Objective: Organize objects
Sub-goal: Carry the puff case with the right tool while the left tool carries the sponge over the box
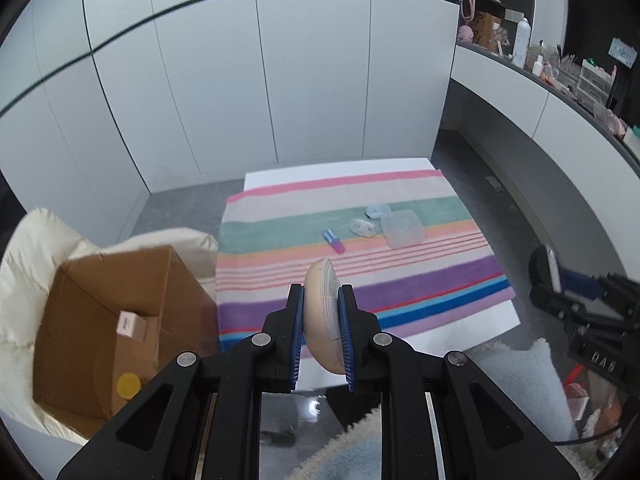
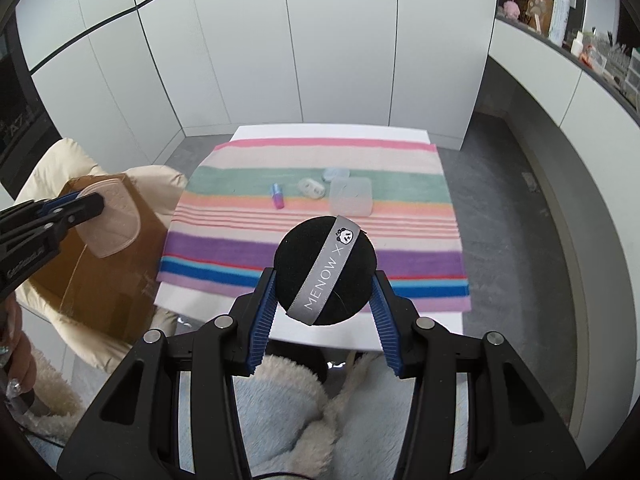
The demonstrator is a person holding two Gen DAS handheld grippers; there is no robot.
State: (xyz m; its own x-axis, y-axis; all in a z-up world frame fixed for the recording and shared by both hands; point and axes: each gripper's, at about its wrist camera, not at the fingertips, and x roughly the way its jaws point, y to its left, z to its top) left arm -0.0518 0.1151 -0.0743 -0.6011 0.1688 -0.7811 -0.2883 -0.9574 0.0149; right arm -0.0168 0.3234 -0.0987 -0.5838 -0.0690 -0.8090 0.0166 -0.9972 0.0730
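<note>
Powder puffs in both grippers, mid-transfer. Left gripper (image 1: 322, 334) pinches a beige puff (image 1: 322, 312) edge-on, raised off the table. In the right wrist view it hangs over the cardboard box (image 2: 100, 264) at 9 o'clock. Right gripper (image 2: 325, 294) clamps a black puff (image 2: 326, 270) with a grey "MENOW X" ribbon, above the near edge of the striped towel (image 2: 312, 248). On the towel at 12 o'clock: blue-pink tube (image 2: 277, 196), two small cases (image 2: 312, 189), clear square lid (image 2: 351, 196). Box already holds a small carton (image 1: 130, 325) and something with a yellow cap (image 1: 128, 385). Step looks like drop-off. Next: lower left into box and release, then swing right toward 9 o'clock. Light, compressible; ease off slowly.
</note>
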